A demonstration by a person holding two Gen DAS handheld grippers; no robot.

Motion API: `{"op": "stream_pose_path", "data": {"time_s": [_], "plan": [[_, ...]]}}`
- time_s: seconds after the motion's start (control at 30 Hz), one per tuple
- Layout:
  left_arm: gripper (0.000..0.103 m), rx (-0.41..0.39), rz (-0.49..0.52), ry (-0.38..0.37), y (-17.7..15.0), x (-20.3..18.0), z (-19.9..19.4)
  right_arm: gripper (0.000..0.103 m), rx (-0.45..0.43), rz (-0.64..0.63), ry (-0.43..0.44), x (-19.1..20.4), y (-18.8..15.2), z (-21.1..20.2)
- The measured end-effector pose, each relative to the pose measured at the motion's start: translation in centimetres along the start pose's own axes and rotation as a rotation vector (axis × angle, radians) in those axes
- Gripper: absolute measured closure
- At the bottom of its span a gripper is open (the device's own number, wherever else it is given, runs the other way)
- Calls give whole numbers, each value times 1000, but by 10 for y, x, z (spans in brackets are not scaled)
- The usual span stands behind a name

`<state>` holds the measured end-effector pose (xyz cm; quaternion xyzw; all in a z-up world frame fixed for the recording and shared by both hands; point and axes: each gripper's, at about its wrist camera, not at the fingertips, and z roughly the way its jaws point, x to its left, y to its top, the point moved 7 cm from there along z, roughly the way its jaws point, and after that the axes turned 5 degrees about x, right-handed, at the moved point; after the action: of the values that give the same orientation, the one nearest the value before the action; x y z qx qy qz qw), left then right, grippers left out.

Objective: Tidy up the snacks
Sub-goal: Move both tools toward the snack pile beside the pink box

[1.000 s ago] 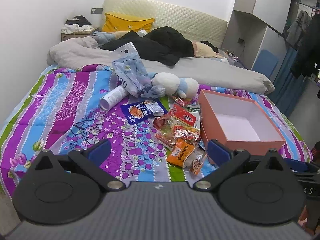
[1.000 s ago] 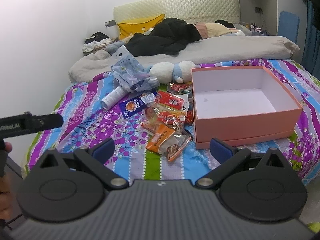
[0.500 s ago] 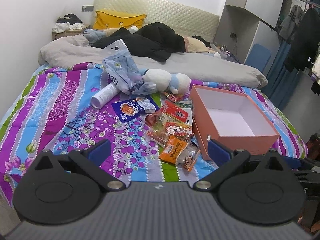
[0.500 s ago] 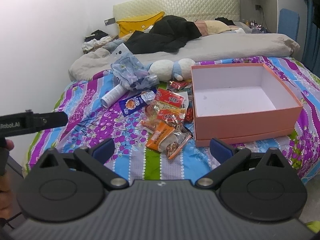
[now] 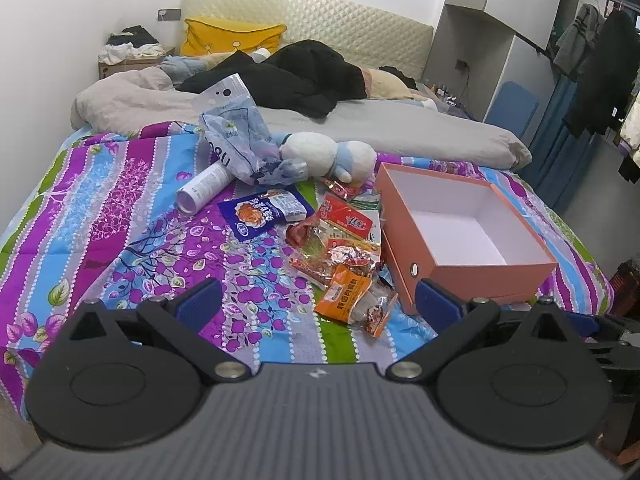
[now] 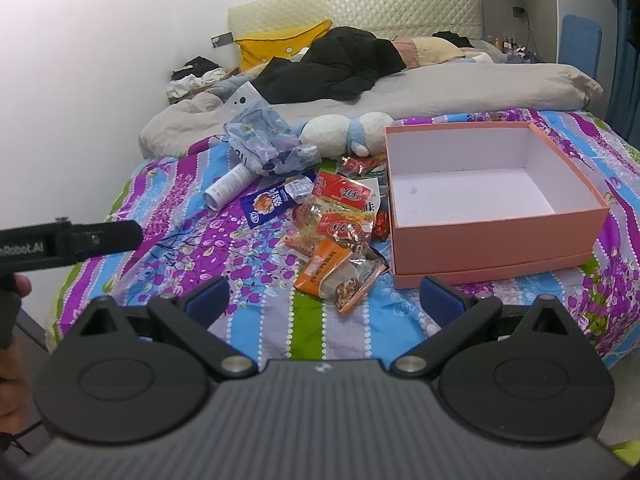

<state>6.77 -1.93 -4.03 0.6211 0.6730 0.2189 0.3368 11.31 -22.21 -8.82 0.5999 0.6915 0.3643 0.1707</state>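
Left gripper (image 5: 316,306) and right gripper (image 6: 324,300): jaws spread wide, nothing held, hovering above bed edge. Snacks (image 6: 336,232) heaped on bedspread (image 6: 192,236), touching left wall of empty box (image 6: 492,240).

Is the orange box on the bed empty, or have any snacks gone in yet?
Empty. The orange box is open-topped with only its bare white floor showing in both views; the snack packets lie piled on the bedspread to its left.

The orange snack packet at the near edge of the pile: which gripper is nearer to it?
Roughly level; neither clearly nearer. The left gripper and right gripper both hover open just short of the orange snack packet, almost centred on it.
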Motion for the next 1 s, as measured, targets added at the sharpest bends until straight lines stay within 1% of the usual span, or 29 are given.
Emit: {"op": "stream_pose_path", "data": {"time_s": [0.3, 0.47, 0.6, 0.73, 0.83, 0.93, 1.0], "plan": [[0, 3, 14, -8, -2, 1, 3, 0, -1, -4, -6, 0, -4, 0], [0, 11, 14, -8, -4, 3, 8, 0, 15, -3, -6, 2, -7, 5], [0, 15, 9, -12, -4, 4, 11, 0, 15, 12, 5, 1, -10, 6], [0, 23, 3, -17, -9, 7, 16, 0, 31, 9, -18, 0, -14, 10], [0, 26, -3, -30, -11, 9, 20, 0, 28, 19, 1, 0, -17, 13], [0, 30, -1, -29, -13, 13, 29, 0, 18, 4, -1, 1, -21, 23], [0, 42, -8, -30, -14, 18, 38, 1, 26, 26, -1, 0, -21, 32]]}}
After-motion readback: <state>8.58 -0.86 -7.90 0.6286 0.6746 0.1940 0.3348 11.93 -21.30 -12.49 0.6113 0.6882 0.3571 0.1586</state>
